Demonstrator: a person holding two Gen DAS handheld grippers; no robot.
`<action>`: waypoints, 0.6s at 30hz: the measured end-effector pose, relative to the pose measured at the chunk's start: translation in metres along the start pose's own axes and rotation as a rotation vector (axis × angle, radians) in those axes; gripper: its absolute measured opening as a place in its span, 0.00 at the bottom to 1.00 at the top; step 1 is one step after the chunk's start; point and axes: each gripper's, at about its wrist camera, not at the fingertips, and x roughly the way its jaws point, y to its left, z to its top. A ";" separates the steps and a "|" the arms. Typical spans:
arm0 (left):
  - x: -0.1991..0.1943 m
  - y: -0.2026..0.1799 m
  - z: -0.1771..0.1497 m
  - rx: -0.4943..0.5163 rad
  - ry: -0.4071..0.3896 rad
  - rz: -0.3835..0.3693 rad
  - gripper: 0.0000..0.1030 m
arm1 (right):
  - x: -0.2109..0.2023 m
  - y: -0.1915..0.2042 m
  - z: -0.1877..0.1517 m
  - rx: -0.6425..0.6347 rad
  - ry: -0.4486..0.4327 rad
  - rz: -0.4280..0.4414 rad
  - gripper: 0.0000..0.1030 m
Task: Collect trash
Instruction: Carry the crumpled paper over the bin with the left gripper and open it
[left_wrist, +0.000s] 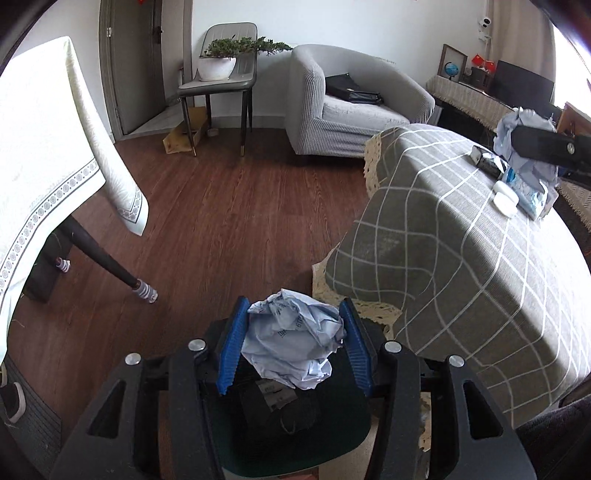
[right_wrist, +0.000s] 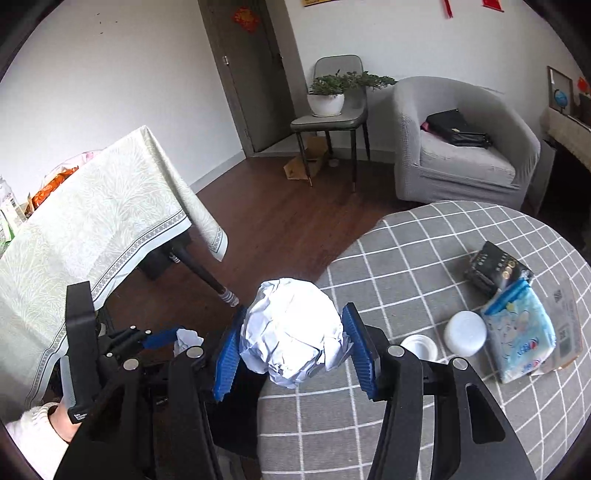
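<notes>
Left wrist view: both the left gripper (left_wrist: 293, 341) and right gripper (right_wrist: 291, 345) pinch a crumpled paper ball (left_wrist: 295, 343) beside the checked table (left_wrist: 461, 258), apparently for binning.

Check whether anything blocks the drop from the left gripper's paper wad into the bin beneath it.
Nothing visible does. The paper wad, clamped in the left gripper, hangs above the green-rimmed bin, and the bin's dark opening lies uncovered below.
</notes>
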 end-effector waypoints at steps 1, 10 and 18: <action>0.002 0.004 -0.004 -0.004 0.008 0.005 0.51 | 0.004 0.006 0.001 -0.007 0.005 0.009 0.52; 0.022 0.034 -0.037 -0.025 0.118 0.054 0.51 | 0.040 0.051 0.001 -0.071 0.070 0.057 0.52; 0.040 0.053 -0.062 -0.079 0.199 0.056 0.51 | 0.073 0.074 -0.007 -0.093 0.139 0.080 0.52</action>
